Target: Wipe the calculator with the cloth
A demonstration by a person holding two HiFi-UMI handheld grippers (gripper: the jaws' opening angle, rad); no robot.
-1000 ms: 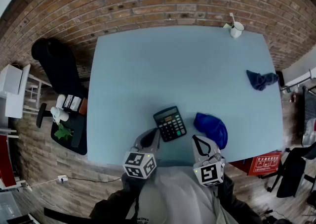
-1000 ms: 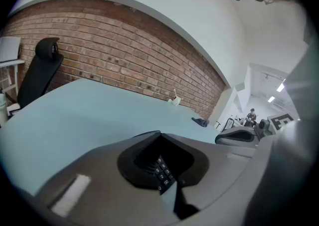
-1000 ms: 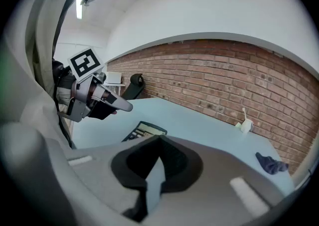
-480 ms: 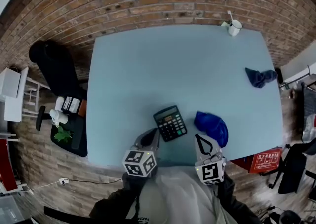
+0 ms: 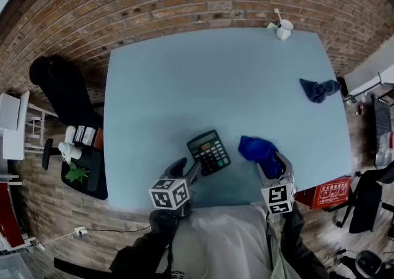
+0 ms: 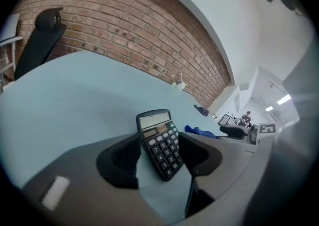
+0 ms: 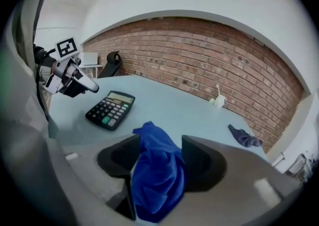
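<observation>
One calculator (image 5: 209, 152), one cup (image 5: 283, 29) — and two cloths (image 5: 260, 153).

Right gripper (image 5: 275, 164): moved right and forward from just beside the blue cloth (image 5: 255, 148) to over its near end. Jaws, shut before, just been opening; now parted, with cloth bunched between them.

Left gripper (image 5: 186, 170): lowered and tipped toward the calculator (image 5: 209, 151). Jaws, shut before, just been opening; now parted, with the calculator's near end between them and a gap at one pad.
</observation>
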